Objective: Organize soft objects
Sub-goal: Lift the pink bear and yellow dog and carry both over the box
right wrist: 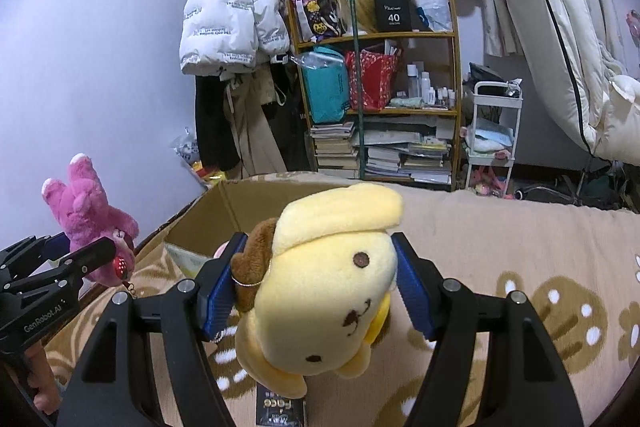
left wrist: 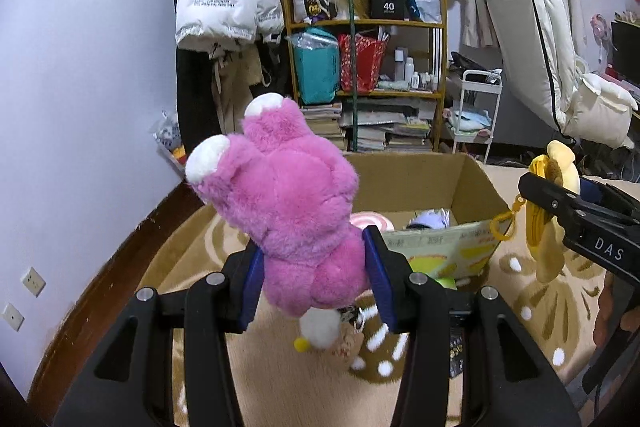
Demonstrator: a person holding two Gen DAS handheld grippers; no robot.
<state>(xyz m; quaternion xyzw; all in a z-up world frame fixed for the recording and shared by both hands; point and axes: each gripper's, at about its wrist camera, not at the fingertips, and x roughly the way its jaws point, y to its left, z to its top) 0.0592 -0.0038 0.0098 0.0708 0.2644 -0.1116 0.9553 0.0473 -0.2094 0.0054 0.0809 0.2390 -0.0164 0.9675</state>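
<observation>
Plush toys, pink bear (left wrist: 288,211) and yellow dog (right wrist: 328,283), clamped in hand-held grippers, hide box (left wrist: 472,183) contents.

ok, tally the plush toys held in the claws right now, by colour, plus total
Pink: 1, the pink plush in the left claw
Yellow: 1, the yellow dog plush in the right claw
Total: 2 held, near the cardboard box

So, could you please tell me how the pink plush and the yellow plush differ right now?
The pink plush is shaggy and held by the left gripper; the yellow plush is smooth, with a stitched face, held by the right gripper. Both are lifted clear of the cardboard box.
</observation>
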